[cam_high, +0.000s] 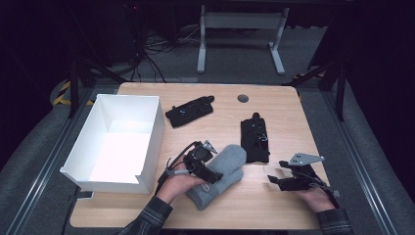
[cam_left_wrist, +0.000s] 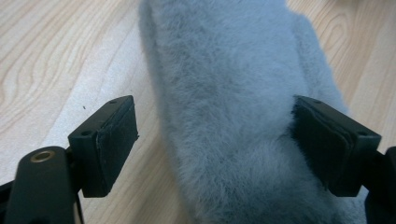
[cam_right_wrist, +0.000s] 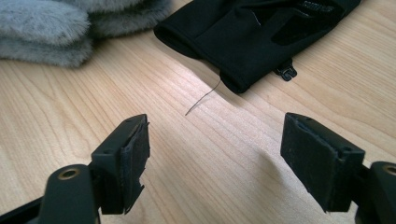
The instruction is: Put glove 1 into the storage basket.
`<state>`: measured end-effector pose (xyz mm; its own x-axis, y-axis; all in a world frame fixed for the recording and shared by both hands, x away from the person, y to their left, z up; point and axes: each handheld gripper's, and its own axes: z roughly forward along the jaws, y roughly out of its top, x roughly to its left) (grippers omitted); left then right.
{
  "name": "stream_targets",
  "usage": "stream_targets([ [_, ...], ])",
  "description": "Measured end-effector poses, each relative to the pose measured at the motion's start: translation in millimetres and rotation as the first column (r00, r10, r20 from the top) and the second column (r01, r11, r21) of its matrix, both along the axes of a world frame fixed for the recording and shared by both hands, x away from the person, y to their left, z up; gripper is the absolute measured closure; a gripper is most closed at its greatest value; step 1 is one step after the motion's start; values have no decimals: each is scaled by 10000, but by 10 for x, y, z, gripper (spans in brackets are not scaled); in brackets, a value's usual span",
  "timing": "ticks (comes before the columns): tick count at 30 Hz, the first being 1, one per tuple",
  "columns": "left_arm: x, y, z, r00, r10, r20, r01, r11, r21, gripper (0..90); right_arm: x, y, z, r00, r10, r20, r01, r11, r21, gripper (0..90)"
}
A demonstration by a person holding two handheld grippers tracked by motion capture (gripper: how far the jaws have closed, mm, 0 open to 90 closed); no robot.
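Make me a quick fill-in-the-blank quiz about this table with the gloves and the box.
1. The left gripper has its jaws open around the ____ mitten.
2. The white box sits at the table's ____ side in the high view.
3. The number of black gloves on the table is ____.
4. The right gripper, jaws open, holds ____.

Missing words: grey; left; two; nothing

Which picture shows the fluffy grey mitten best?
The high view: the whole grey mitten shows there, under the left hand-held gripper. The left gripper view gives only close fur; the right gripper view catches its edge.
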<state>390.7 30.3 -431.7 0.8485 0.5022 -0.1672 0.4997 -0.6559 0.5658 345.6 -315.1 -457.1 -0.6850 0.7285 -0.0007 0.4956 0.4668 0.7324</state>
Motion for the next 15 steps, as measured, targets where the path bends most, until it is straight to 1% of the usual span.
stream_targets([
  [4, 28, 9, -65, 9999, 61, -159, -60, 9999, 90, 183, 9, -6, -21, 10000, -19, -42, 19, 10000, -43, 236],
  [5, 36, 12, -76, 9996, -5, -299, 7, 10000, 45, 189, 13, -8, -25, 10000, -42, -41, 41, 10000, -67, 231],
  [7, 39, 2, -83, 9990, -82, -442, 85, 9999, 69, 216, 23, -9, -37, 9999, -98, -69, 97, 9999, -111, 229],
  [8, 36, -8, -85, 9990, -113, -442, 118, 9999, 104, 227, 26, -11, -43, 9999, -125, -62, 124, 9997, -190, 224],
  [10, 35, -28, -92, 9982, -239, -553, 249, 9996, 166, 266, 39, -10, -62, 9997, -197, -107, 194, 9995, -238, 206],
  [11, 35, -35, -96, 9976, -310, -623, 318, 9994, 121, 281, 44, -9, -70, 9998, -195, -100, 192, 9995, -256, 197],
  [14, 44, -43, -101, 9943, -496, -943, 495, 9988, -34, 379, 49, 0, -87, 9998, -195, -82, 192, 9992, -349, 181],
  [15, 50, -46, -100, 9925, -594, -1067, 595, 9982, -21, 414, 48, 1, -88, 9998, -192, -68, 190, 9992, -358, 179],
])
